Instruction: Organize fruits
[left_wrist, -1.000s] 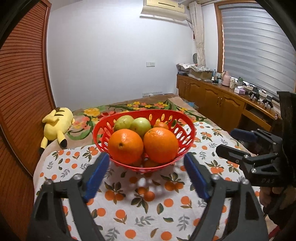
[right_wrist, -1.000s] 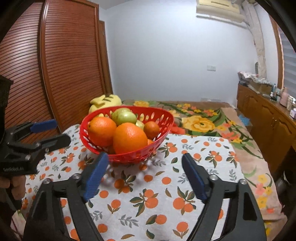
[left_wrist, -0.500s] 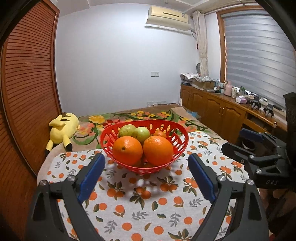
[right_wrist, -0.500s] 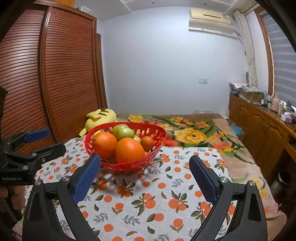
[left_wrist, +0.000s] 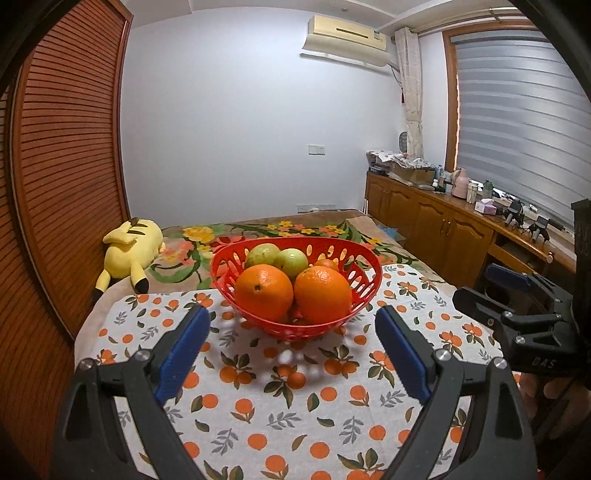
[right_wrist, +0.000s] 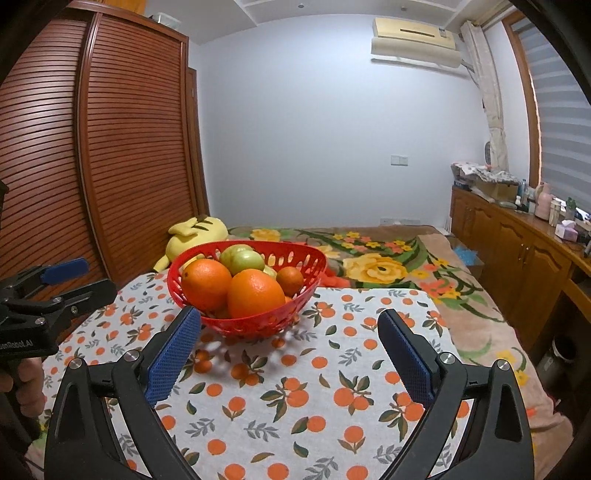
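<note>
Both pairs of tongs are hanging released and empty over the orange-print cloth (left_wrist: 280, 402) on the desk, the left tongs (left_wrist: 291, 343) and right tongs (right_wrist: 290, 341) each spread wide with nothing between the blue pads. Just ahead of the left pair, centred between its tips, the red basket (left_wrist: 364, 295) is sitting heaped: two large oranges (left_wrist: 264, 291) at the front, green fruits (left_wrist: 293, 258) behind, a small orange one (right_wrist: 290, 280) tucked in. From the right tongs it is lying ahead and slightly left. The risk appears to lie in the pile itself, since a wide grab at one round orange could nudge its neighbour over the low rim or slide the light basket across the cloth.
</note>
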